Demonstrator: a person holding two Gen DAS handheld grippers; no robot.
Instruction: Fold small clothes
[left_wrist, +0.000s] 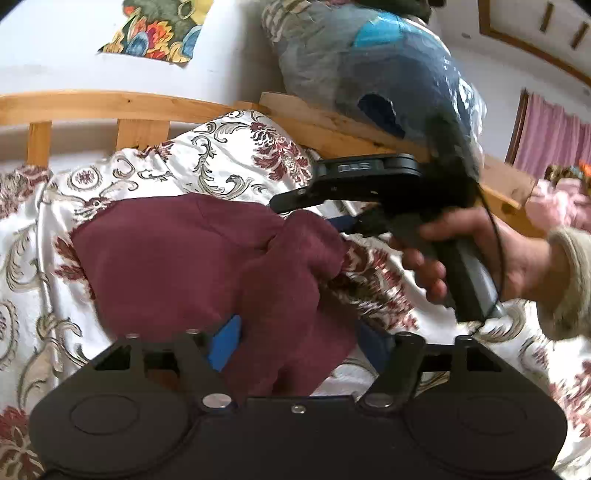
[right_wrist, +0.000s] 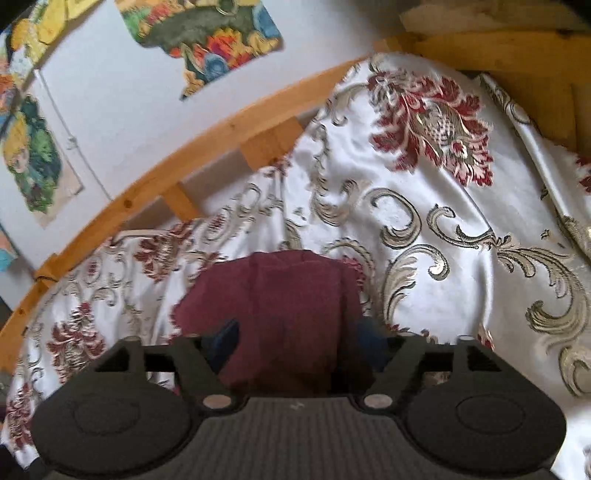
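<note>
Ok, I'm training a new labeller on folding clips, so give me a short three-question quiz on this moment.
1. True or false: the maroon garment lies on a patterned white bedspread.
2. In the left wrist view, what does the hand grasp? A) a hanger B) the right gripper's handle C) a pillow
3. Fill in: beyond the bedspread runs a ____ bed rail.

Key: 1 true; 2 B; 3 wooden.
</note>
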